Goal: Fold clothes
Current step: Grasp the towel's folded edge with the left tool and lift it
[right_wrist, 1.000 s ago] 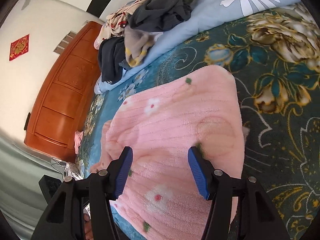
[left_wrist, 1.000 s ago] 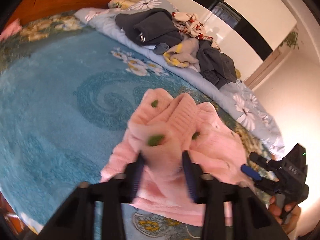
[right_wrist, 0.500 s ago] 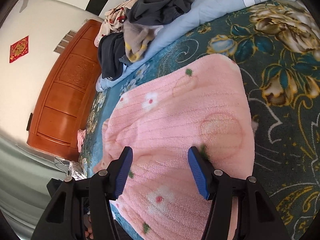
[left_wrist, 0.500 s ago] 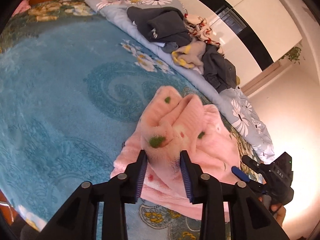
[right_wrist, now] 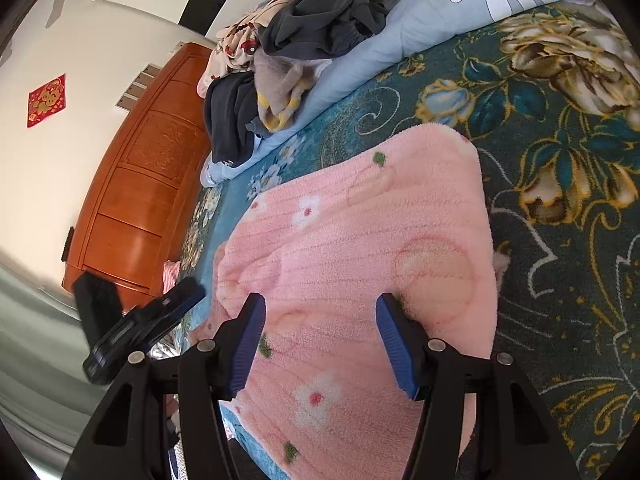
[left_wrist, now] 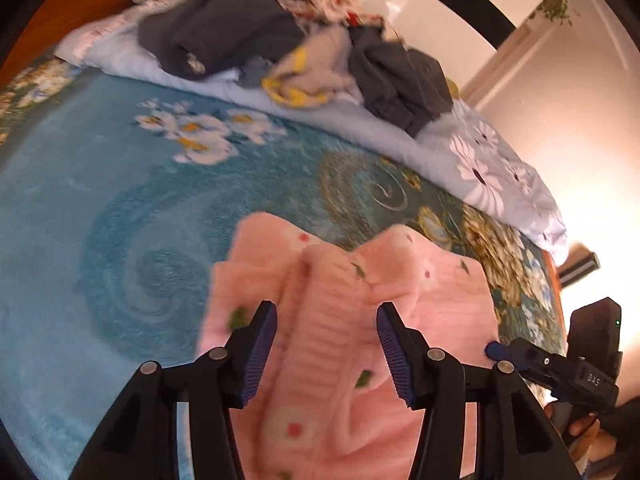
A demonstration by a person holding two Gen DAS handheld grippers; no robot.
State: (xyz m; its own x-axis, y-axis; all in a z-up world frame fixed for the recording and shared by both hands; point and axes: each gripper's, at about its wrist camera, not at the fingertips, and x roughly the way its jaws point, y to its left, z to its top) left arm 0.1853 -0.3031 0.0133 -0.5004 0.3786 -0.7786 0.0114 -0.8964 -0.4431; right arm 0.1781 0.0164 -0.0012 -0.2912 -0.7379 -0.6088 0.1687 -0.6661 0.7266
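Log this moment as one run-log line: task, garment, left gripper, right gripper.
task: fold clothes | pink garment: partly folded on bed blanket | left gripper: open, over bunched fold | right gripper: open, above garment | clothes pile: unfolded

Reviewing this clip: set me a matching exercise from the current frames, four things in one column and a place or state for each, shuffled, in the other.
Things:
1. left claw
2. pink fleece garment
3. pile of dark and patterned clothes
4. wooden headboard

Places or states:
A. heaped on the light-blue flowered quilt
B. stands at the end of the bed, below a red wall decoration
C. open, fingers either side of a raised fold
D. spread on the teal floral blanket

Pairs: 1-C, 2-D, 3-A, 4-B
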